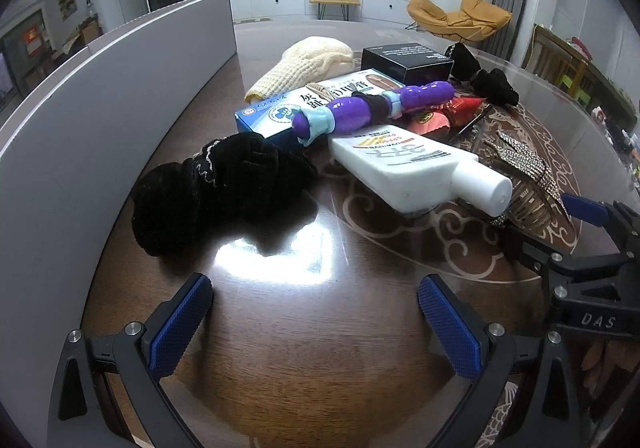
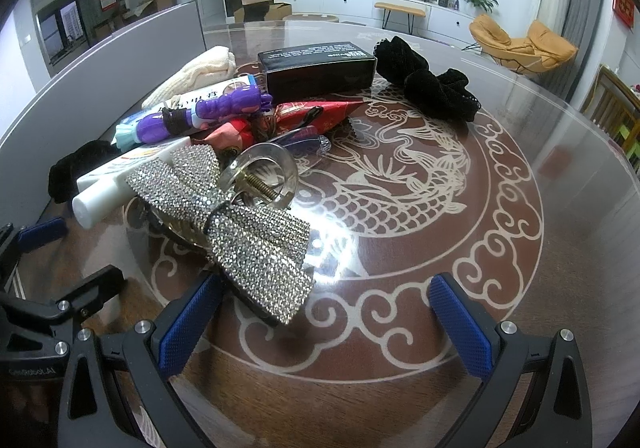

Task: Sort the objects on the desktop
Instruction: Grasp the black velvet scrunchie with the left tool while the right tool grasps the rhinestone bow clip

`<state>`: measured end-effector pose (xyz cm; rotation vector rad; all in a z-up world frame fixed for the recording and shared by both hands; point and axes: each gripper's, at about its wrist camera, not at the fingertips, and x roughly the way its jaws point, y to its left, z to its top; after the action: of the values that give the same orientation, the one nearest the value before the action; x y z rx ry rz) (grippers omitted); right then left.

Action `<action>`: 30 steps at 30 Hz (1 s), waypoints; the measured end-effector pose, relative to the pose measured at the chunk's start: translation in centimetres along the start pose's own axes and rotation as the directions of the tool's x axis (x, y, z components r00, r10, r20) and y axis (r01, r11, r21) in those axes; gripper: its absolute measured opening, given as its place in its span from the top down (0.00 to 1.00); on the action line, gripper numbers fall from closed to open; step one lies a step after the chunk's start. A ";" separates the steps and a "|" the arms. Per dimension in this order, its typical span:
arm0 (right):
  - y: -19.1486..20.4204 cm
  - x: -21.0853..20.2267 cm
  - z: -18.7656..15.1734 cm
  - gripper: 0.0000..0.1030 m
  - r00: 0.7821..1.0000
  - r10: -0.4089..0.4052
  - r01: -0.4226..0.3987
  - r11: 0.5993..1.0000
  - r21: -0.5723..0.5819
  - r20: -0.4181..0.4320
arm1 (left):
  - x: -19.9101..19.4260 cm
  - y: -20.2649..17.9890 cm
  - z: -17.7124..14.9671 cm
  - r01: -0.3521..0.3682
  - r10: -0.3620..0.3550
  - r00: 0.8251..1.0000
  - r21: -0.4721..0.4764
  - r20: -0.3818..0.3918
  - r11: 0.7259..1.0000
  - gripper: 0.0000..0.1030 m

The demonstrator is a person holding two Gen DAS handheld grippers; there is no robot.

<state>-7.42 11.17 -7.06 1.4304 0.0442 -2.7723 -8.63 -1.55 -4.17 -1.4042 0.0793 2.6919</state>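
**Rhinestone bow nearest the right gripper, pile untouched**

Rhinestone-covered bow clip (image 2: 240, 236) lies toward the near edge of the table (image 2: 520, 248), atop a clear claw clip (image 2: 264, 176), touching the white bottle (image 2: 120, 184). It looks light, stiff and snag-prone; the knotted middle seems the safest hold. Right gripper (image 2: 324, 324) hangs spread wide, empty, one finger just beside the bow. Left gripper (image 1: 316, 324) is likewise agape, holding nothing, near the soft black velvet scrunchie (image 1: 208, 188).
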 end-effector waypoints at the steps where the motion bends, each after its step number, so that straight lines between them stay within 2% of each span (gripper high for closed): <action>1: 0.0 0.1 0.2 0.00 1.000 -0.002 0.002 1.000 0.003 -0.001 | -0.1 0.0 -0.1 0.003 -0.003 1.000 0.001 -0.001 1.000 0.00; 6: -0.3 0.0 0.7 0.00 1.000 0.009 -0.009 1.000 -0.009 -0.002 | -0.3 0.1 -0.4 0.005 -0.005 1.000 0.003 0.000 1.000 0.00; 12: -0.5 0.5 1.6 0.00 0.996 0.091 -0.091 0.989 -0.120 -0.006 | -0.4 0.1 -0.7 -0.002 0.002 1.000 -0.005 0.011 1.000 0.00; 24: -0.5 0.5 1.6 0.00 0.996 0.094 -0.094 0.988 -0.124 -0.006 | -0.3 0.0 -0.9 -0.007 0.007 1.000 -0.013 0.013 1.000 0.00; 30: -0.4 0.4 1.6 0.00 0.996 0.093 -0.093 0.988 -0.124 -0.005 | -1.8 0.8 -2.8 -0.060 0.059 0.998 -0.088 -0.022 0.994 0.00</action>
<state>-8.97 11.53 -6.51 1.3657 0.1438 -2.6440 -5.43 -2.73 -4.31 -1.4751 0.0037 2.7622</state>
